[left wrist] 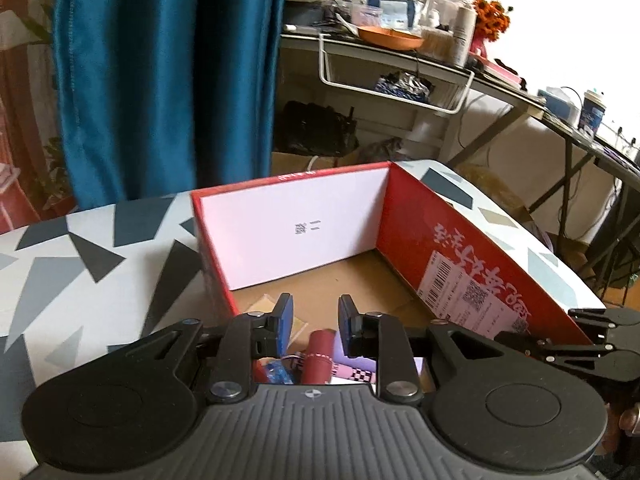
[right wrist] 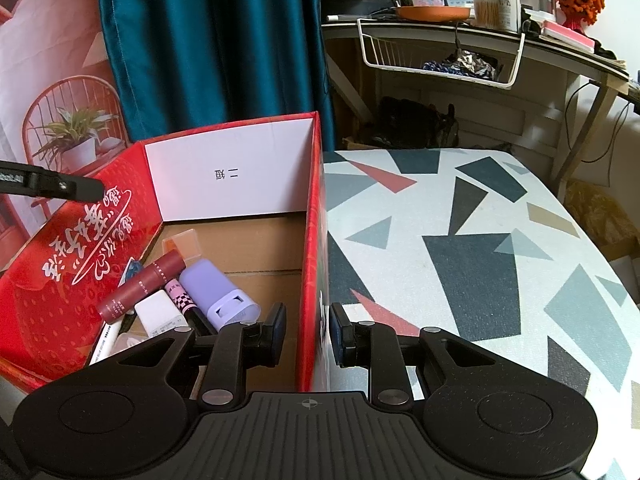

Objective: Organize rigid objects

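Observation:
A red cardboard box (right wrist: 48, 308) stands open on the patterned table (right wrist: 480, 240). Inside lie a dark red tube (right wrist: 142, 284), a lilac container (right wrist: 216, 292), a white box (right wrist: 158, 314), a pink checkered tube (right wrist: 180, 294) and a clear case (right wrist: 182, 244). My right gripper (right wrist: 309, 332) is open, one finger on each side of the box's right wall, not touching it. My left gripper (left wrist: 316, 320) is open above the box (left wrist: 420, 232), over the dark red tube (left wrist: 318, 356), holding nothing. Its tip (right wrist: 72, 188) shows over the box's left flap.
The table (left wrist: 80, 260) falls away at its far edge and right side. Behind hang a blue curtain (right wrist: 208, 40) and a printed backdrop (right wrist: 52, 80). A cluttered desk (right wrist: 460, 32) with a white wire basket (right wrist: 440, 56) stands further back.

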`<state>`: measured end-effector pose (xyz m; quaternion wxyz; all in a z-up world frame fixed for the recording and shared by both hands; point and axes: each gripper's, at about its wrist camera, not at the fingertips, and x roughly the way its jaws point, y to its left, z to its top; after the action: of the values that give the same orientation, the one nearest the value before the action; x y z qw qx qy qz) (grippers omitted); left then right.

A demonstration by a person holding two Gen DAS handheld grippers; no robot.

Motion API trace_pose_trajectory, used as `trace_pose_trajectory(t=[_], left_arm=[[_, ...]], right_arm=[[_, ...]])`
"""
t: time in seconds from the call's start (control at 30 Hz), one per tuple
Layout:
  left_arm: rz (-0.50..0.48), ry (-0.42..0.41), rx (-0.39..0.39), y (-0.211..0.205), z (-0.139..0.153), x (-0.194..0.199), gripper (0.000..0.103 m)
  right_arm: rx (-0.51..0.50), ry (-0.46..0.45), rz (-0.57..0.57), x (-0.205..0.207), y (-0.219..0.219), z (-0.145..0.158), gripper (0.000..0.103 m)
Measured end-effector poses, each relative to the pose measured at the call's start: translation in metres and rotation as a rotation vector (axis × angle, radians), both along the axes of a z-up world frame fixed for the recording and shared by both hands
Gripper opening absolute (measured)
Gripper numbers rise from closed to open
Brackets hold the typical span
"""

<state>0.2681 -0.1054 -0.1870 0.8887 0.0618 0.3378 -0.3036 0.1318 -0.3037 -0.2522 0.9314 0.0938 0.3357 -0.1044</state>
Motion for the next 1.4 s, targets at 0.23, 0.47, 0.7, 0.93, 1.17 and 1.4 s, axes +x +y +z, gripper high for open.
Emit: trace_pose_trajectory(t=[0.23, 0.47, 0.7, 0.93, 1.17, 1.4], left_arm=[[0.031, -0.032, 0.007, 0.011, 0.012, -0.006, 0.063], [0.071, -0.053, 0.021, 0.020, 0.019, -0.012, 0.084], [0.166, -0.098, 0.046, 0.036, 0.040, -0.025, 0.103], [0.311, -0.111, 0.028, 0.058, 0.071, -0.039, 0.103], [0.397, -0.146, -0.088, 0.085, 0.108, -0.070, 0.103], [0.474, -0.270, -0.035, 0.091, 0.154, -0.121, 0.103]], right_arm=[[0.008, 0.017, -0.008, 0.002, -0.001, 0.000, 0.023], [0.021, 0.026, -0.012, 0.003, -0.001, 0.006, 0.040], [-0.002, -0.009, -0.009, -0.004, 0.002, 0.031, 0.090], [0.012, -0.074, -0.029, -0.018, 0.003, 0.076, 0.103], [0.009, -0.184, -0.043, -0.041, 0.012, 0.143, 0.103], [-0.024, -0.274, -0.019, -0.074, 0.039, 0.212, 0.103]])
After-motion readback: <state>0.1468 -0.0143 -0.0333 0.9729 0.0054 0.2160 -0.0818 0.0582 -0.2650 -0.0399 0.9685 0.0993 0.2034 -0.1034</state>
